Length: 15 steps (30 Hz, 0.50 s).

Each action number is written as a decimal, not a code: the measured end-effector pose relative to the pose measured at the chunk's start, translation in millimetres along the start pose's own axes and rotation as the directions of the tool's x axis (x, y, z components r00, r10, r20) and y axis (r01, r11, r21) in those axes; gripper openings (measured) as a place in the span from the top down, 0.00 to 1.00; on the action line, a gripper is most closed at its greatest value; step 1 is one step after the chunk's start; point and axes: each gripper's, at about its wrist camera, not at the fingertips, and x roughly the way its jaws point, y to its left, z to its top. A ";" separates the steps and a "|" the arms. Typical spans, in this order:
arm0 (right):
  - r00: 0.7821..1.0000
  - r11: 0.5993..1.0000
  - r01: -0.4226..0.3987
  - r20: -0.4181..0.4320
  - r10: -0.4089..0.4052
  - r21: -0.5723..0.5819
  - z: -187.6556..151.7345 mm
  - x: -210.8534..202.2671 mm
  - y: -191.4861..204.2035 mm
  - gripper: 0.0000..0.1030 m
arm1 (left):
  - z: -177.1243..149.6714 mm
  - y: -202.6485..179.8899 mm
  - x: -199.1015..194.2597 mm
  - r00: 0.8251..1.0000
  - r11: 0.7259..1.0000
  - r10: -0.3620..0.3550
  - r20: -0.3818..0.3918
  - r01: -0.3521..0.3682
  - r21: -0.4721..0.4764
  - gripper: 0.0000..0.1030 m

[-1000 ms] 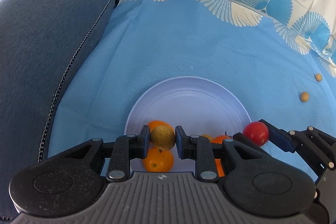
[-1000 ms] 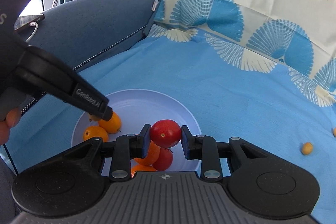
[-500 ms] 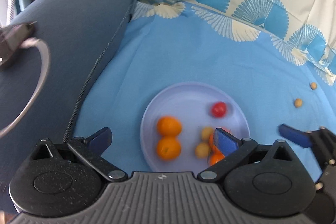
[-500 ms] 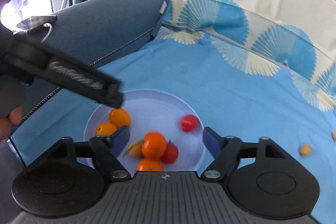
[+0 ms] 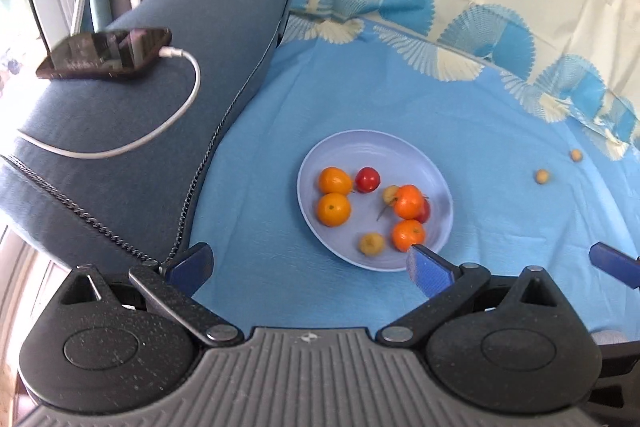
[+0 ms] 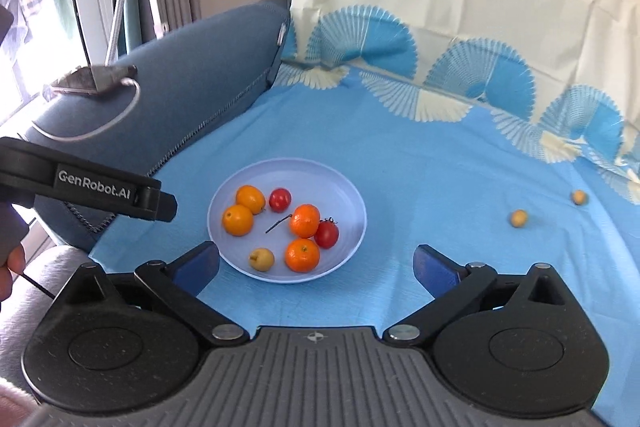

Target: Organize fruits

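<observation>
- Left wrist view: the left gripper (image 5: 308, 263) has its fingers wide apart, holding nothing.
- The right gripper (image 6: 316, 261) has its jaws opening, nothing between them.
- The fruits (image 6: 280, 223) lie on the plate (image 6: 348, 195); two small yellow fruits (image 6: 519, 218) sit on the blue cloth (image 6: 420, 155), well apart.

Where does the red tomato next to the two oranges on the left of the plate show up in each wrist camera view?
Left wrist view: the red tomato sits slightly right of centre, in the plate's upper left part, just right of the upper orange.
Right wrist view: the same tomato sits left of centre, near the plate's top, again right of that orange.
Shared landmark: the pale blue plate on the blue cloth.
</observation>
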 end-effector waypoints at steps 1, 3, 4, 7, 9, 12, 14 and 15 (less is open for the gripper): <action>1.000 1.000 0.007 0.014 -0.007 0.001 -2.4 -8.8 0.8 0.01 | -2.0 -0.9 -7.7 1.000 1.000 0.003 0.015 -0.003 0.007 0.00; 0.999 1.000 0.023 0.037 -0.023 -0.002 -7.7 -25.0 2.8 0.01 | -5.9 -1.7 -21.4 0.999 1.000 0.008 0.034 -0.008 0.012 0.00; 0.999 1.000 0.030 0.043 -0.029 -0.003 -10.2 -31.9 3.8 0.01 | -7.4 -2.0 -27.4 0.999 1.000 0.008 0.037 -0.008 0.009 0.00; 0.997 0.999 0.044 0.064 -0.044 0.014 -16.7 -50.4 3.5 0.01 | -11.7 -4.0 -40.0 0.999 1.000 0.012 0.038 -0.012 0.005 0.00; 0.996 0.998 0.049 0.075 -0.051 0.028 -19.6 -61.1 3.4 0.01 | -16.2 -6.5 -49.0 0.999 1.000 0.022 0.045 -0.022 0.014 0.00; 0.993 0.998 0.060 0.100 -0.063 0.034 -23.1 -76.0 5.5 0.01 | -23.2 -9.9 -61.1 0.998 0.999 0.030 0.061 -0.032 0.028 0.00; 0.991 0.997 0.065 0.117 -0.068 0.032 -26.0 -85.1 5.7 0.01 | -27.1 -11.9 -67.5 0.997 0.999 0.028 0.066 -0.030 0.035 0.00; 0.989 0.997 0.070 0.126 -0.074 0.035 -26.9 -88.8 5.9 0.01 | -29.4 -12.5 -70.9 0.997 0.999 0.023 0.072 -0.026 0.038 0.00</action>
